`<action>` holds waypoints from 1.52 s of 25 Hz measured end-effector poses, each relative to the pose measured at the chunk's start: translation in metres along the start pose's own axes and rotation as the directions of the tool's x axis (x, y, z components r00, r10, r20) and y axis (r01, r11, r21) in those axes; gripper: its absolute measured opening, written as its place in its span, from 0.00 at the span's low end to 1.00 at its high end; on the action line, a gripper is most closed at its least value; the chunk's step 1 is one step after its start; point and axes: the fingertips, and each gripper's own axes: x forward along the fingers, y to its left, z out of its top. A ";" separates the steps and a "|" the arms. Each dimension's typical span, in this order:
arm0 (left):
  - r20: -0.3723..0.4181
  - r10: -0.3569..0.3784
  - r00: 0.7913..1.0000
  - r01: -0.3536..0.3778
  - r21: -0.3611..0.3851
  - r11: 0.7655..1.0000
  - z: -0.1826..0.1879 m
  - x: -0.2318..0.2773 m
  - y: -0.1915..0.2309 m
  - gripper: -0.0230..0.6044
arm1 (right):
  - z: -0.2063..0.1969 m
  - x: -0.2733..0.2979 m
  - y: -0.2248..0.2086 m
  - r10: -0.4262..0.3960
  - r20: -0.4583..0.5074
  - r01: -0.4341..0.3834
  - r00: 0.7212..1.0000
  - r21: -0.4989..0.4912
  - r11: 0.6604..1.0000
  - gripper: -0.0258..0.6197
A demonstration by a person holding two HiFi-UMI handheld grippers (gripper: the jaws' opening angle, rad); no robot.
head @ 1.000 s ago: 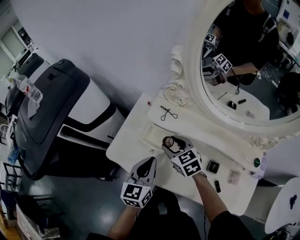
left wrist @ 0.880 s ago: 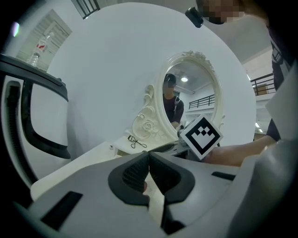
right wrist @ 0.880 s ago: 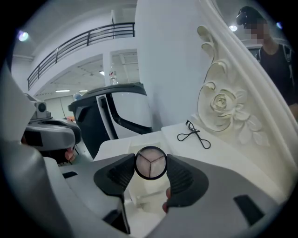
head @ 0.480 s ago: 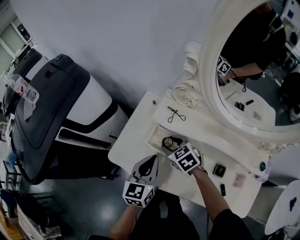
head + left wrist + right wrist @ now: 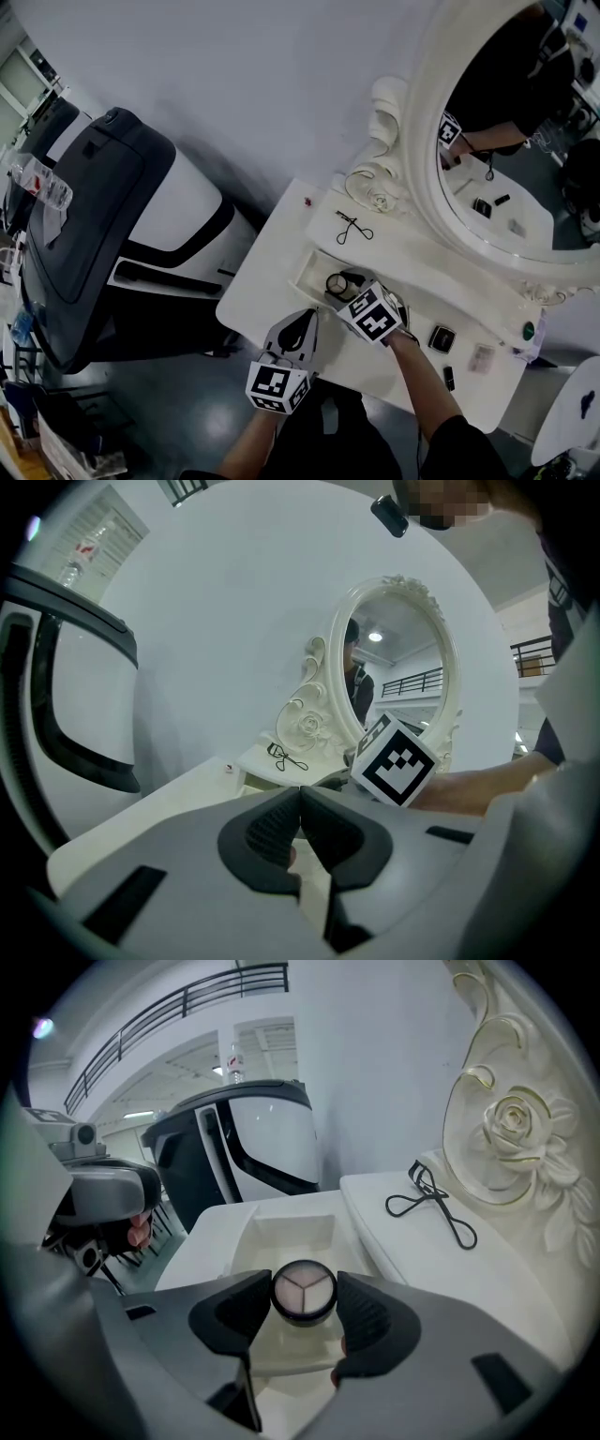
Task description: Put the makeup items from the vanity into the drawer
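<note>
My right gripper (image 5: 304, 1309) is shut on a round black compact (image 5: 304, 1293) with a pink three-part face. It holds the compact just above the open white drawer (image 5: 286, 1230). In the head view the right gripper (image 5: 345, 286) and compact (image 5: 337, 283) hang over the drawer (image 5: 307, 267) in the vanity's front. My left gripper (image 5: 298, 328) stays near the vanity's front edge, its jaws shut on nothing (image 5: 300, 819). A black eyelash curler (image 5: 351, 228) (image 5: 436, 1206) lies on the raised shelf by the mirror's rose carving.
A square black compact (image 5: 442, 337), a small black stick (image 5: 449, 378) and a flat pale packet (image 5: 482, 357) lie on the vanity's right part. The oval mirror (image 5: 511, 141) rises behind. A large dark and white machine (image 5: 112, 216) stands left of the vanity.
The head camera has shifted. My right gripper has carried the compact slightly further over the open drawer. The left gripper has held its place.
</note>
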 end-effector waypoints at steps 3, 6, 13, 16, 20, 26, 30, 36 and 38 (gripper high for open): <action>0.000 0.002 1.000 -0.002 -0.005 1.000 -0.001 -0.001 0.001 0.06 | 0.000 -0.001 0.000 -0.002 0.010 0.002 1.000 -0.006 1.000 0.40; 0.002 0.001 1.000 -0.001 -0.003 1.000 -0.001 -0.001 -0.001 0.06 | 0.004 -0.007 -0.001 -0.016 0.057 0.016 0.998 0.004 1.000 0.40; 0.022 -0.013 1.000 0.013 0.010 1.000 0.010 -0.006 -0.016 0.06 | 0.026 -0.066 -0.007 -0.092 0.282 0.060 0.955 0.122 0.991 0.38; 0.039 -0.022 0.999 0.021 0.020 1.000 0.017 -0.010 -0.028 0.06 | 0.027 -0.099 -0.008 -0.146 0.354 0.096 0.924 0.155 0.983 0.29; 0.064 -0.039 0.997 0.037 0.038 0.999 0.027 -0.017 -0.050 0.06 | 0.020 -0.144 -0.004 -0.219 0.432 0.141 0.875 0.204 0.969 0.17; 0.101 -0.060 0.993 0.055 0.053 0.997 0.040 -0.033 -0.084 0.06 | -0.005 -0.199 0.011 -0.287 0.485 0.168 0.826 0.275 0.947 0.12; 0.104 -0.084 0.991 0.078 0.061 0.995 0.035 -0.038 -0.113 0.06 | -0.034 -0.226 0.019 -0.321 0.485 0.180 0.813 0.315 0.932 0.12; 0.090 -0.109 0.990 0.103 0.072 0.992 0.021 -0.038 -0.150 0.06 | -0.077 -0.255 0.020 -0.370 0.482 0.192 0.794 0.378 0.906 0.10; 0.089 -0.113 0.990 0.107 0.071 0.992 0.017 -0.035 -0.159 0.06 | -0.086 -0.262 0.018 -0.377 0.483 0.193 0.791 0.387 0.901 0.10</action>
